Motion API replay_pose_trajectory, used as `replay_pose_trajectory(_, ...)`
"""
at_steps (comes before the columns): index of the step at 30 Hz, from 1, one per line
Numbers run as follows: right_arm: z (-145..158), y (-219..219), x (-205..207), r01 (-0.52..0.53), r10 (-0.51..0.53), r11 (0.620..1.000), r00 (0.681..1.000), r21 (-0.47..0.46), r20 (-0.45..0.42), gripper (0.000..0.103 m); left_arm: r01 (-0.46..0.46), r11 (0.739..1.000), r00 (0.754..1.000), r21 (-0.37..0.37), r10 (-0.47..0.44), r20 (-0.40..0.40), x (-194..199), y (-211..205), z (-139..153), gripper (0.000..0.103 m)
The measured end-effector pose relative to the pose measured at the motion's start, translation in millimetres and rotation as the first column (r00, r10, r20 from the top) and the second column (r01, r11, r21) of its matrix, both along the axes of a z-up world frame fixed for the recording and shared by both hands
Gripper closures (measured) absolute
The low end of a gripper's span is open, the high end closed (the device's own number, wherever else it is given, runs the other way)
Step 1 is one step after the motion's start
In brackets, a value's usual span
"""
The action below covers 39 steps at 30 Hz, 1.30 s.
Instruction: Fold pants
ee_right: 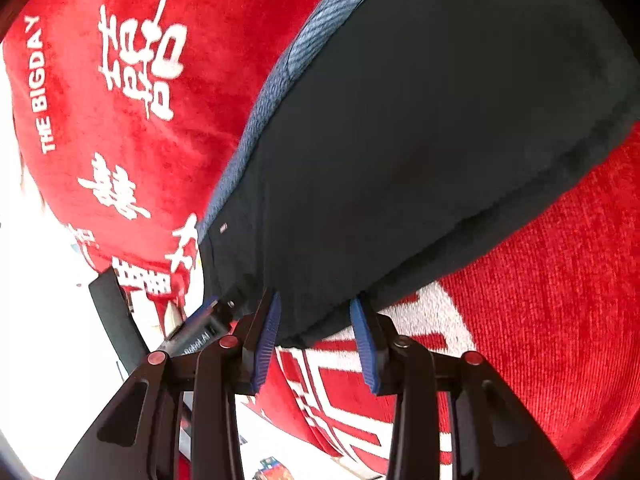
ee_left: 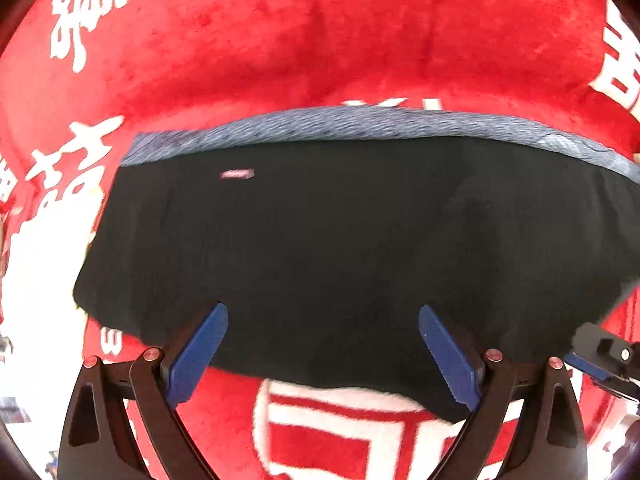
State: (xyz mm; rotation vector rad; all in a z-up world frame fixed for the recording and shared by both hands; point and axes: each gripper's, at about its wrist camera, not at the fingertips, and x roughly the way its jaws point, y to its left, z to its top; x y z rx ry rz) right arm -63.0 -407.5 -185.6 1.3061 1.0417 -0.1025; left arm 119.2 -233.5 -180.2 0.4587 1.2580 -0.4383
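Now the black pants point(ee_left: 340, 248) lie folded into a wide, flat bundle on a red blanket point(ee_left: 248, 48) with white characters. Along the far edge of the bundle a grey-blue band point(ee_left: 360, 124) of ribbed cloth shows, and a small pink label point(ee_left: 237, 174) sits near its far left corner. The near edge of the bundle crosses a large white and red pattern on the blanket.

The left gripper point(ee_left: 323, 354) has its blue fingers point(ee_left: 198, 354) wide apart above the near edge of the pants, and nothing is between them. Whether the tips touch the cloth I cannot tell.

The right gripper point(ee_right: 316, 338) is at the near corner of the bundle. Its fingers point(ee_right: 267, 340) are also apart, with a fold of the black cloth hanging in the gap between them, not pressed from either side. In the right wrist view the other gripper's blue tip shows just beside it, at the left, close to the same edge.
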Motion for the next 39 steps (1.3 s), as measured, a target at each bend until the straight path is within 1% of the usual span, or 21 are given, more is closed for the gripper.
replay_pose_trajectory(2, -3, -3, 1, 0.038, -0.038, 0.999, 0.999, 0.008, -0.013, 0.063, 0.022, 1.000, 1.000, -0.017, -0.022, -0.001, -1, -9, -2, 0.006)
replay_pose_trajectory(3, -5, -5, 3, 0.056, -0.056, 0.998, 0.998, 0.016, -0.030, 0.072, 0.035, 0.999, 0.999, -0.013, -0.035, -0.004, -2, -14, -4, 0.006)
replay_pose_trajectory(4, -5, -5, 7, 0.065, -0.065, 0.998, 0.997, 0.008, -0.053, 0.086, 0.048, 0.999, 0.999, 0.002, -0.048, -0.009, -3, -18, -7, 0.006)
replay_pose_trajectory(5, -2, -8, 5, 0.067, -0.068, 0.998, 0.995, -0.015, -0.079, 0.094, 0.068, 0.998, 0.998, 0.017, -0.068, -0.015, -5, -21, -9, 0.006)
replay_pose_trajectory(8, 17, -1, 1, 0.044, -0.050, 0.995, 0.996, -0.086, -0.068, 0.095, 0.127, 0.991, 0.992, 0.046, -0.127, -0.003, -19, -21, -11, 0.006)
replay_pose_trajectory(10, 17, 8, -2, 0.006, -0.020, 0.989, 0.995, -0.148, -0.094, 0.095, 0.150, 0.987, 0.988, 0.048, -0.151, 0.017, -27, -16, -15, 0.005)
replay_pose_trajectory(12, 5, 9, -6, 0.008, -0.025, 0.989, 0.992, -0.147, -0.120, 0.095, 0.158, 0.987, 0.986, 0.034, -0.159, 0.041, -30, -12, -16, 0.004)
replay_pose_trajectory(13, 2, 8, -9, 0.022, -0.037, 0.991, 0.993, -0.133, -0.111, 0.095, 0.156, 0.987, 0.987, 0.034, -0.157, 0.041, -30, -11, -15, 0.004)
replay_pose_trajectory(17, 9, 6, -14, -0.018, 0.004, 0.992, 0.994, -0.123, -0.113, 0.091, 0.136, 0.989, 0.990, 0.052, -0.137, 0.017, -28, -11, -10, 0.004)
replay_pose_trajectory(19, 19, 1, -22, -0.050, 0.032, 0.991, 0.988, -0.125, -0.148, 0.091, 0.112, 0.993, 0.994, 0.029, -0.112, -0.002, -20, -11, 0, 0.004)
replay_pose_trajectory(21, 41, -12, -28, -0.069, 0.045, 0.977, 0.991, -0.200, -0.123, 0.090, 0.090, 0.995, 0.996, -0.038, -0.090, 0.018, -11, -18, 16, 0.004)
replay_pose_trajectory(22, 54, -23, -27, -0.077, 0.051, 0.962, 0.993, -0.261, -0.106, 0.090, 0.089, 0.995, 0.996, -0.055, -0.087, 0.031, -7, -25, 20, 0.004)
replay_pose_trajectory(25, 70, -57, -5, -0.092, 0.058, 0.925, 0.993, -0.370, -0.103, 0.090, 0.079, 0.994, 0.996, -0.069, -0.076, 0.052, 8, -58, 22, 0.004)
replay_pose_trajectory(29, 60, -92, 46, -0.146, 0.112, 0.895, 0.988, -0.421, -0.106, 0.090, 0.021, 0.995, 0.999, -0.098, -0.018, 0.028, 27, -102, 2, 0.004)
replay_pose_trajectory(31, 48, -102, 69, -0.171, 0.141, 0.885, 0.985, -0.434, -0.102, 0.090, -0.012, 0.998, 1.000, -0.069, 0.013, 0.017, 32, -116, -12, 0.004)
replay_pose_trajectory(32, 40, -108, 78, -0.190, 0.151, 0.875, 0.981, -0.445, -0.122, 0.090, -0.033, 0.998, 0.999, -0.049, 0.033, 0.003, 35, -120, -22, 0.004)
replay_pose_trajectory(34, 20, -123, 89, -0.226, 0.158, 0.864, 0.970, -0.451, -0.183, 0.094, -0.077, 0.994, 0.997, -0.074, 0.076, -0.011, 38, -118, -30, 0.001)
replay_pose_trajectory(35, 15, -133, 89, -0.212, 0.145, 0.869, 0.973, -0.447, -0.180, 0.099, -0.101, 0.991, 0.995, -0.091, 0.100, -0.018, 40, -115, -31, 0.000)
replay_pose_trajectory(36, 12, -144, 88, -0.183, 0.126, 0.882, 0.980, -0.435, -0.155, 0.102, -0.110, 0.989, 0.994, -0.102, 0.108, -0.028, 39, -113, -32, 0.000)
replay_pose_trajectory(37, 14, -157, 86, -0.148, 0.087, 0.881, 0.984, -0.449, -0.155, 0.102, -0.114, 0.987, 0.993, -0.111, 0.111, -0.029, 38, -110, -33, 0.000)
replay_pose_trajectory(39, 21, -184, 76, -0.088, -0.029, 0.839, 0.978, -0.537, -0.205, 0.097, -0.106, 0.988, 0.994, -0.109, 0.105, -0.014, 35, -110, -32, 0.000)
